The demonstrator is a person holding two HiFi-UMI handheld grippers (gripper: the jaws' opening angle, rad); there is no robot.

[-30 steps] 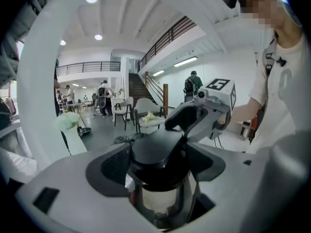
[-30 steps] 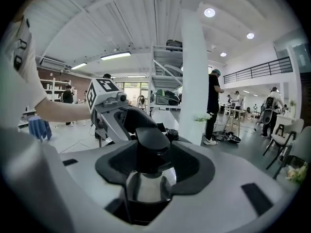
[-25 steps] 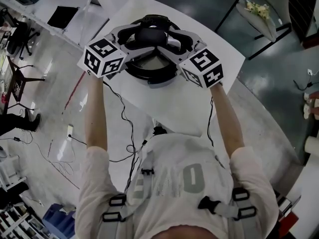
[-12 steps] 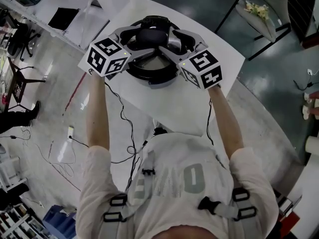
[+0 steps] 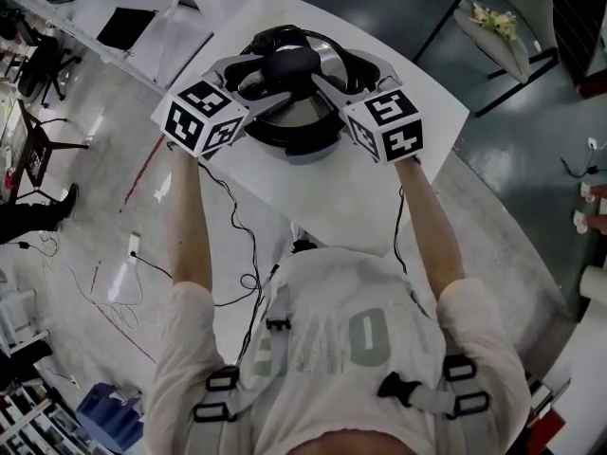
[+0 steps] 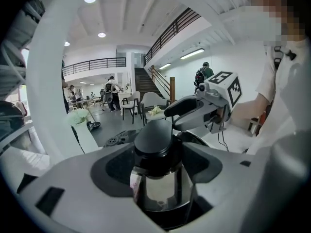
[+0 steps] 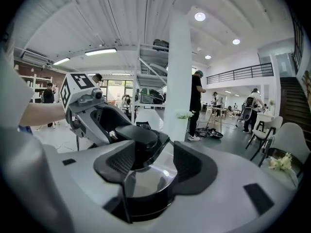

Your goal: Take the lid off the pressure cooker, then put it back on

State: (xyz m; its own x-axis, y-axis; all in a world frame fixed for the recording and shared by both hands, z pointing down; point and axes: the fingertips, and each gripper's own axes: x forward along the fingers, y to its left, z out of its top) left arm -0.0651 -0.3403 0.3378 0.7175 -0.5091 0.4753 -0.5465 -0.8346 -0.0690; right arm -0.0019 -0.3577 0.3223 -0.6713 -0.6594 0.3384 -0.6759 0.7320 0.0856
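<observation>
a: why are both tools crowding the middle of the cooker?

b: the shiny domed steel lid [image 5: 327, 64] is apparently sitting on the dark round pressure cooker pot [image 5: 294, 133] on the white bench [image 5: 379, 197]. its round black knob [image 5: 289, 63] is the only raised part to catch, so each tool is reaching in from its own side, tipping slightly downward.

a: how is the left tool [image 6: 158, 166] doing?

b: its jaws are closing, fairly wide, with the knob right between the pads. both pads seem to be pressing its sides.

a: and the right tool [image 7: 155, 169]?

b: also closing, but not gripping yet. the knob is lying toward its left-hand pad, and the other pad is standing clear.

a: is the lid lifting?

b: i'm judging not yet, though i cannot tell for sure.
</observation>
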